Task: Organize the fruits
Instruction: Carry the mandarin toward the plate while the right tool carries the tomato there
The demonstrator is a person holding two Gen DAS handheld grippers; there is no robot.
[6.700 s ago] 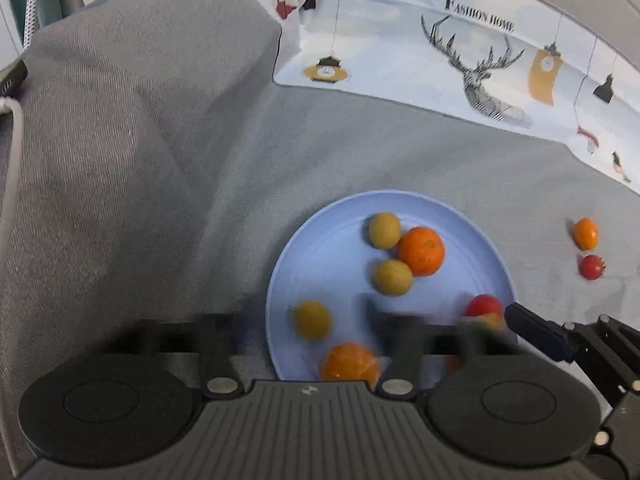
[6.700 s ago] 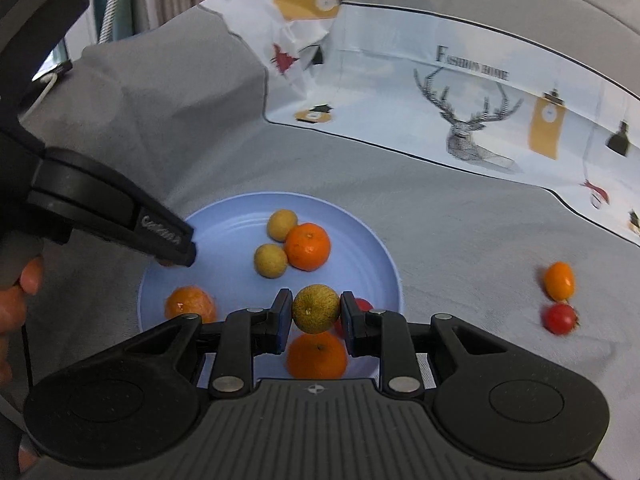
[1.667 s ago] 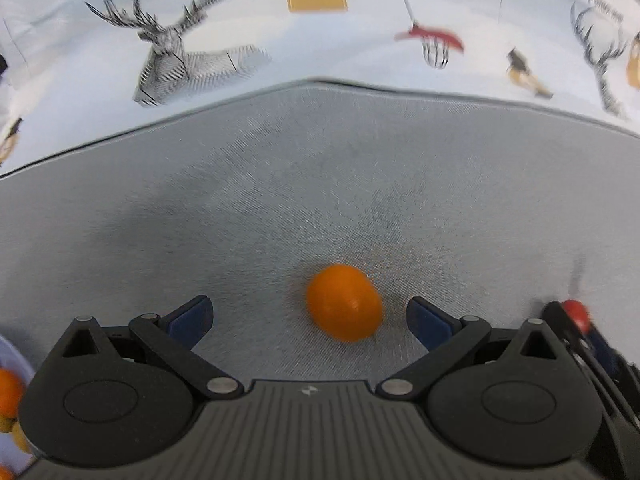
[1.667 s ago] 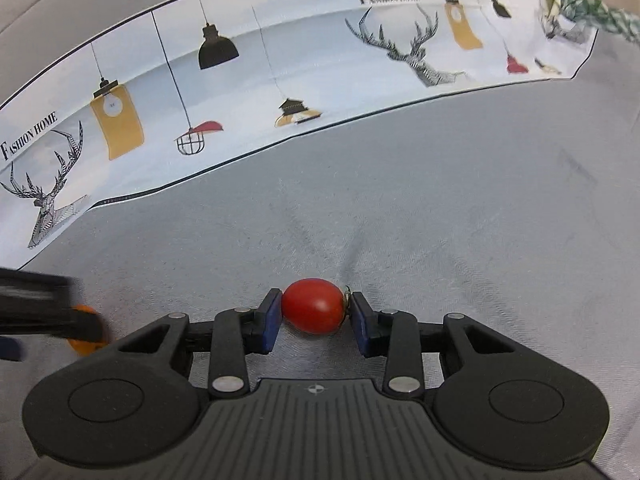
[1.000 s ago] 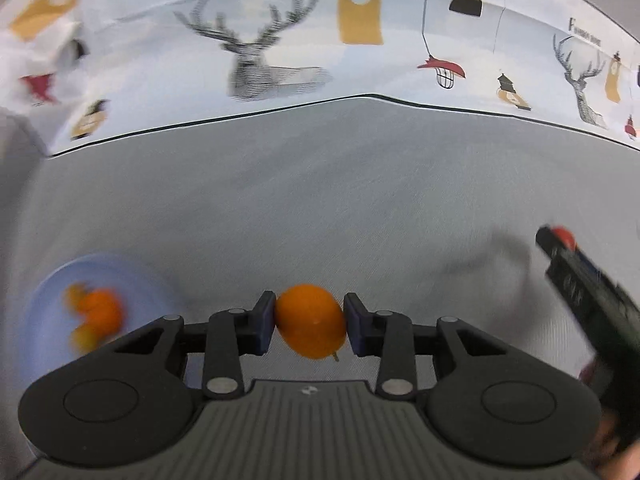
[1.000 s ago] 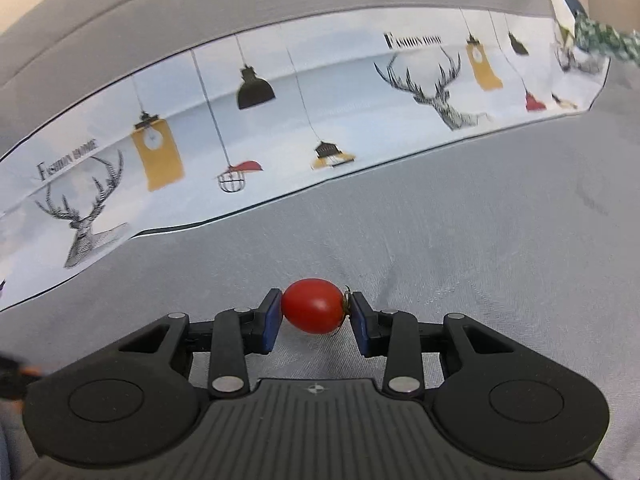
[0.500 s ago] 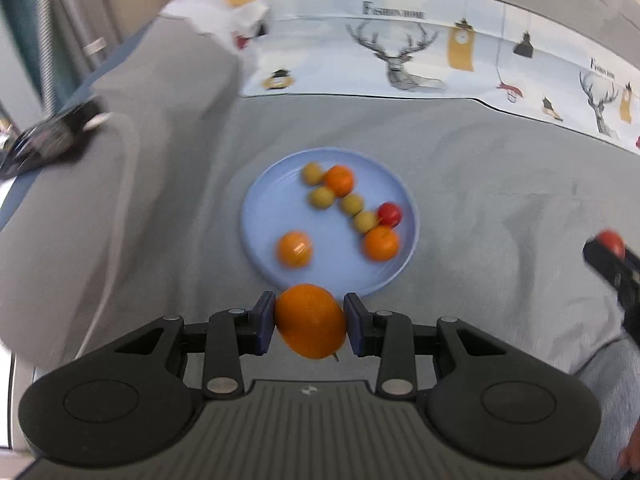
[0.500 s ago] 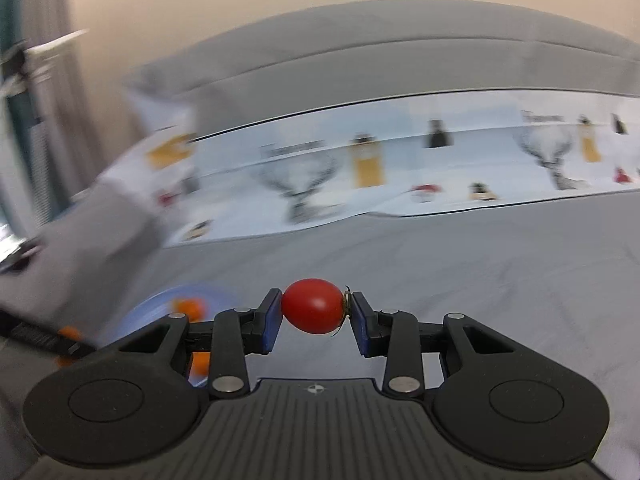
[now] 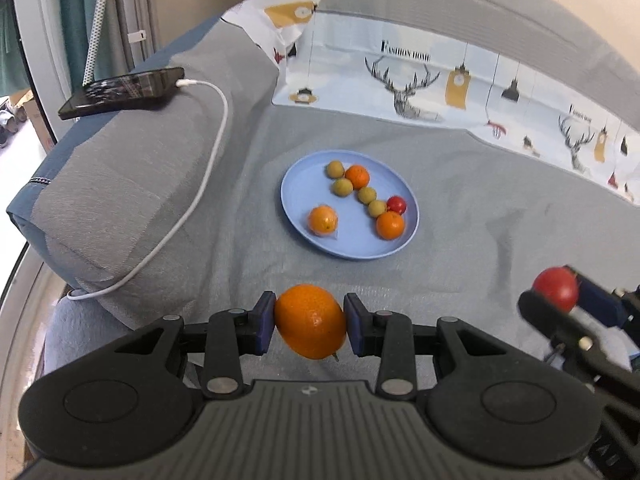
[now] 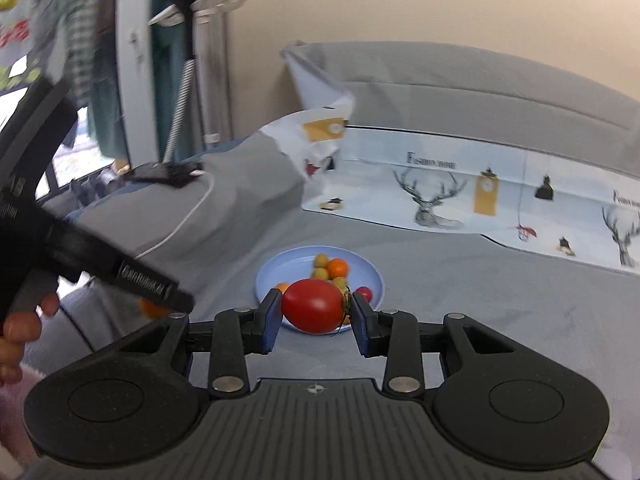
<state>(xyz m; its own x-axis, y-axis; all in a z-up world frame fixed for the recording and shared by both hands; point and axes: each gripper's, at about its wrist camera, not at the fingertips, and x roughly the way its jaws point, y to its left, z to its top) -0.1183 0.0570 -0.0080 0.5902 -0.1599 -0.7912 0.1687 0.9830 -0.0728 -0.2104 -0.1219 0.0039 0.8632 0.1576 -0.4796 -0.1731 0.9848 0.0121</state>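
My left gripper [image 9: 310, 322] is shut on a small orange [image 9: 310, 321], held in the air short of a light blue plate [image 9: 296, 188] on the grey bed cover. The plate holds several small oranges, greenish-yellow fruits and one red tomato [image 9: 397, 204]. My right gripper [image 10: 314, 312] is shut on a red cherry tomato [image 10: 314, 306], raised in front of the plate [image 10: 272, 276]. In the left wrist view the right gripper [image 9: 560, 296] shows at the right with its tomato. The left gripper's finger [image 10: 120, 268] crosses the right wrist view at left.
A grey pillow [image 9: 132, 168] lies left of the plate with a phone [image 9: 120, 92] and white charging cable [image 9: 200, 184] on it. A printed deer-pattern sheet [image 9: 440, 84] runs along the back. A curtain and stand [image 10: 188, 60] are at far left.
Both grippers lifted their fruits off the cover and swung left and back; the plate has come into view ahead of both and now looks smaller.
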